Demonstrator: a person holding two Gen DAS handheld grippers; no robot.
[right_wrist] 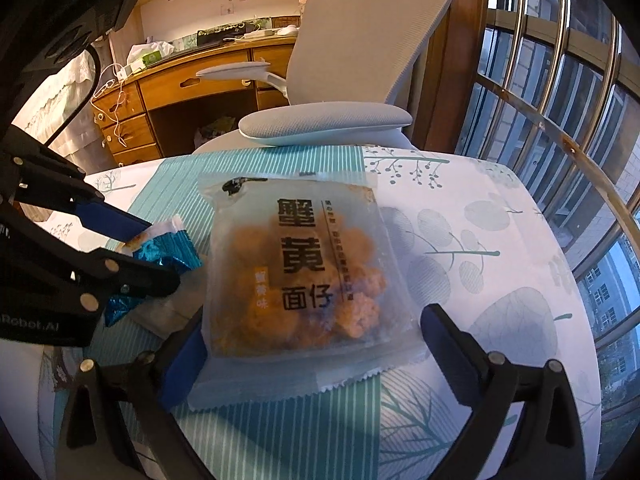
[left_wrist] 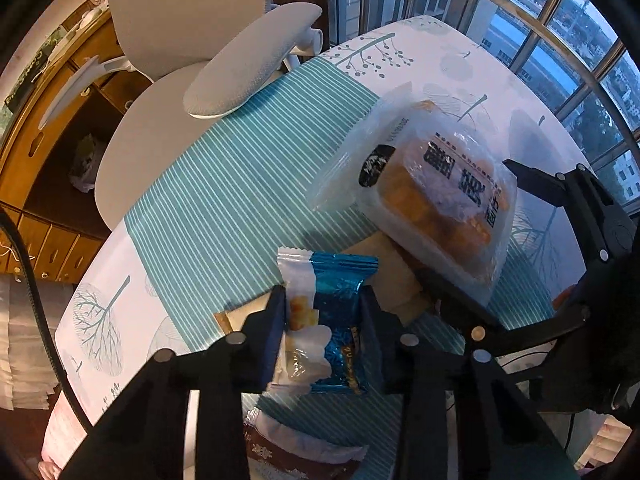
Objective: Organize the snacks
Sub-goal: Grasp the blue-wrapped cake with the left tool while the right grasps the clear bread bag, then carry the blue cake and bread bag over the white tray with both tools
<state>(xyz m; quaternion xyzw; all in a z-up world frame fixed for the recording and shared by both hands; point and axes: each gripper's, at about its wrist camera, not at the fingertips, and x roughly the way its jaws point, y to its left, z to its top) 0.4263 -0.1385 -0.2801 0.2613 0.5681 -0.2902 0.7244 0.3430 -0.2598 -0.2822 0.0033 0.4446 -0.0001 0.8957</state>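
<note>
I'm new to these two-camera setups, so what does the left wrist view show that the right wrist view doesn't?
Only the left wrist view shows a brown-and-white packet at the near table edge. Only the right wrist view shows the desk's drawers and cluttered top. Both show the left gripper closed on the blue snack packet, the open right gripper straddling the clear snack bag, the patterned tablecloth and the grey chair.

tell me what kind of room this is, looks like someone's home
Probably a bedroom or study in a flat: a wooden desk with drawers and clutter, a grey office chair, and a cloth-covered table beside a barred window overlooking buildings.
</note>
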